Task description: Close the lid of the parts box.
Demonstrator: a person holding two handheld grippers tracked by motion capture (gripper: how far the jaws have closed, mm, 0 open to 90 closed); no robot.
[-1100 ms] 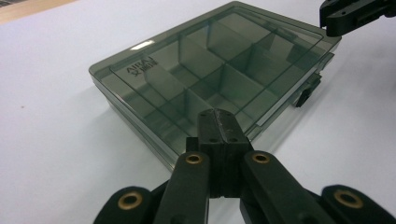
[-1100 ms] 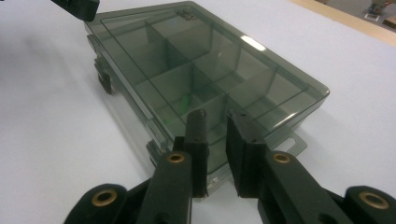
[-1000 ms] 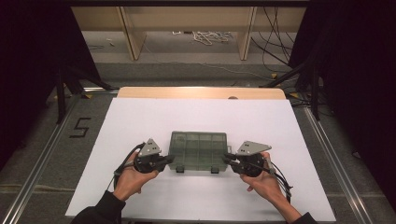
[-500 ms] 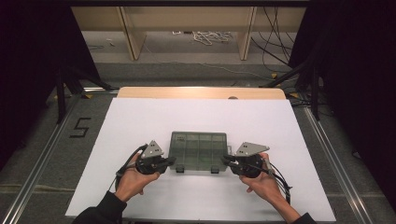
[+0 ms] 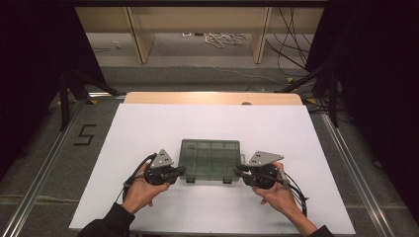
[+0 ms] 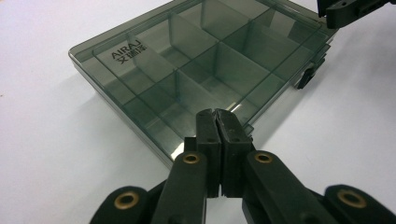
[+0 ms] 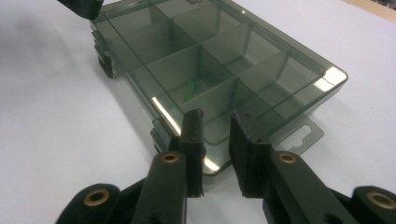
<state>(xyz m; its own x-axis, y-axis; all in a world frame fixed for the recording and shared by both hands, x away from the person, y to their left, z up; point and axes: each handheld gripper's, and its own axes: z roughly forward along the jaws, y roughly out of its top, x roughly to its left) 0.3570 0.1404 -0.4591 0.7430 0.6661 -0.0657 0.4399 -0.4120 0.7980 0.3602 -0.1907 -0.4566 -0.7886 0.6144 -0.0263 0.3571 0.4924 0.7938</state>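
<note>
While the smoky compartment box lies shut near the middle of the white table, with its two latches on the near edge facing you, you have a gripper at each near corner. Your left gripper has its jaws pressed together with nothing between them, tips at the box's near-left corner. Your right gripper has just been opening a little; its jaws stand slightly apart at the near-right corner, and the lid's edge sits at the gap without clearly being pinched.

The likely step is freeing the latches to lift the lid. Keep the left tips pushing down on the corner so the box cannot slide across the smooth sheet. Bring the right jaws onto a latch tab rather than the lid rim, and pry gently upward. Something small and green lies in one compartment, so avoid jolting or tilting the box.
</note>
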